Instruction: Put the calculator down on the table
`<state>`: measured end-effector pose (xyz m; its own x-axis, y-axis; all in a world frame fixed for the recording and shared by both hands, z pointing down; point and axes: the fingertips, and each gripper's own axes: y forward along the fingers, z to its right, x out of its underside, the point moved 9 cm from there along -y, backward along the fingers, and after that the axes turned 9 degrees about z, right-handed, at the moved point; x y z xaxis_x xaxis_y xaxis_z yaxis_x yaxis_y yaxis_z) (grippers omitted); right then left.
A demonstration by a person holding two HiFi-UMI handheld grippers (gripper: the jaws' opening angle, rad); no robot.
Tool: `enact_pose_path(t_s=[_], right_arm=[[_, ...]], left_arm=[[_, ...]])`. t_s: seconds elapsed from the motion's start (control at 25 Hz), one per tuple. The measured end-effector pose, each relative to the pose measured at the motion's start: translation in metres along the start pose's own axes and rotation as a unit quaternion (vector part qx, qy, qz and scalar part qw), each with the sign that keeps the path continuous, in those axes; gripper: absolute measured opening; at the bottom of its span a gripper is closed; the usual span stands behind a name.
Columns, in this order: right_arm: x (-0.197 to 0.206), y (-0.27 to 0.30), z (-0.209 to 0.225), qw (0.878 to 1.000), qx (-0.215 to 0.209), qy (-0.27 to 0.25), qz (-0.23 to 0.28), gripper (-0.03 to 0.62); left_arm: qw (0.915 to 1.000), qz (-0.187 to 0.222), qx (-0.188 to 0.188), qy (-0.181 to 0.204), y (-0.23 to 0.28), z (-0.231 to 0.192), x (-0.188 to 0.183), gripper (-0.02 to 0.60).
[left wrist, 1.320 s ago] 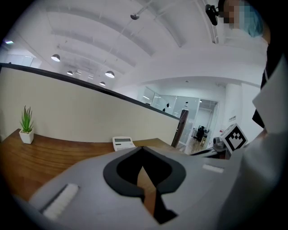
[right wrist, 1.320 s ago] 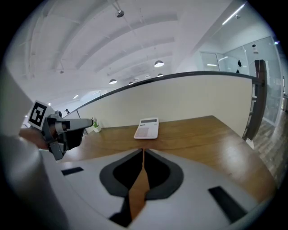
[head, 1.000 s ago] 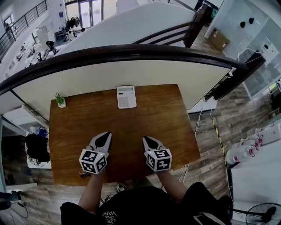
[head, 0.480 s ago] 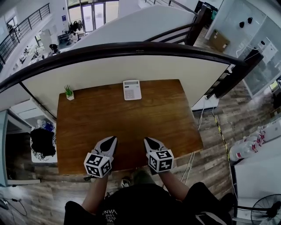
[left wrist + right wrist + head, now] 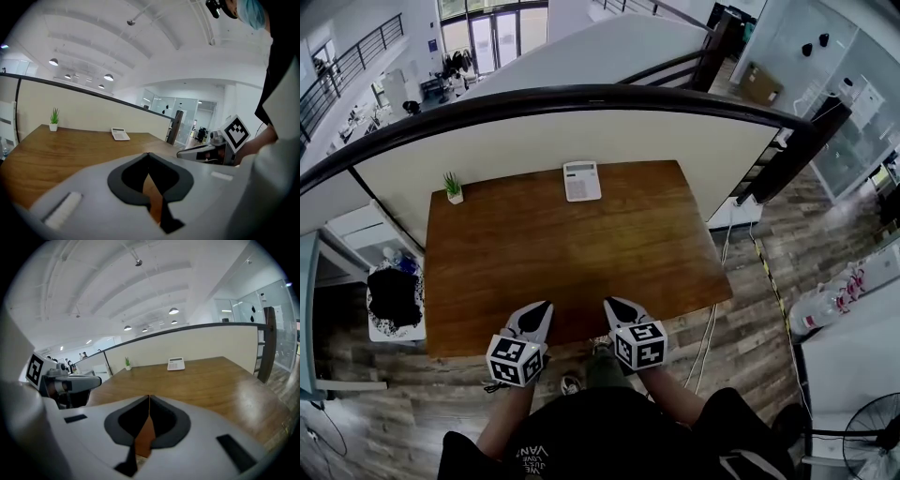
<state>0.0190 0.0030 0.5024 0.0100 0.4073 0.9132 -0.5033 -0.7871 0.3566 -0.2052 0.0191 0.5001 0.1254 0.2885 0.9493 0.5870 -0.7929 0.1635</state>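
— Both pairs of jaws are pressed together with nothing between them. Your left gripper and your right gripper hang side by side over the near edge of the table, and both are empty.

— And where is the calculator?

— The calculator lies flat at the far edge of the table, well apart from both grippers and close to the cream partition. I judge that it is already put down.

— So what can go wrong from here?

— Mostly a needless reach. If you go forward again with closed jaws, you can only push the calculator, and it has little table behind it. It may slide against the partition or tip off the back edge. A wide sweep to the left could also knock over the small potted plant (it is light, I think).

— Can you read any writing?

— Not much. The marker cubes carry only black and white squares. The calculator's label is too small to read. Your dark shirt has white print, upside down and partly cut off, so I do not trust my reading of it.
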Motion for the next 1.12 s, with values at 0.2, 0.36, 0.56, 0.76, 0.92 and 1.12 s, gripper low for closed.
enact_pose_path(t_s=[0.2,0.36,0.56,0.76,0.92,1.12], right_arm=[[0.01,-0.012,-0.014,1.0,-0.001,-0.007,-0.008,0.017],[0.014,-0.019,-0.021,1.0,0.0,-0.01,-0.014,0.015],[0.017,-0.024,-0.028,1.0,-0.002,-0.019,-0.016,0.014],[0.017,-0.024,-0.034,1.0,-0.003,-0.025,-0.016,0.014],[0.017,-0.022,-0.038,0.999,-0.005,-0.029,-0.018,0.014],[0.014,-0.019,-0.038,0.999,-0.004,-0.031,-0.019,0.014]], left_arm=[[1.0,0.0,0.0,-0.006,-0.019,0.008,0.01,0.012],[1.0,0.002,-0.004,-0.008,-0.032,0.012,0.013,0.012],[0.9999,0.005,-0.007,-0.014,-0.042,0.015,0.019,0.012],[0.9998,0.003,-0.007,-0.016,-0.047,0.014,0.021,0.012],[0.9998,0.004,-0.011,-0.016,-0.049,0.01,0.02,0.012],[0.9997,0.004,-0.013,-0.018,-0.049,0.006,0.019,0.012]])
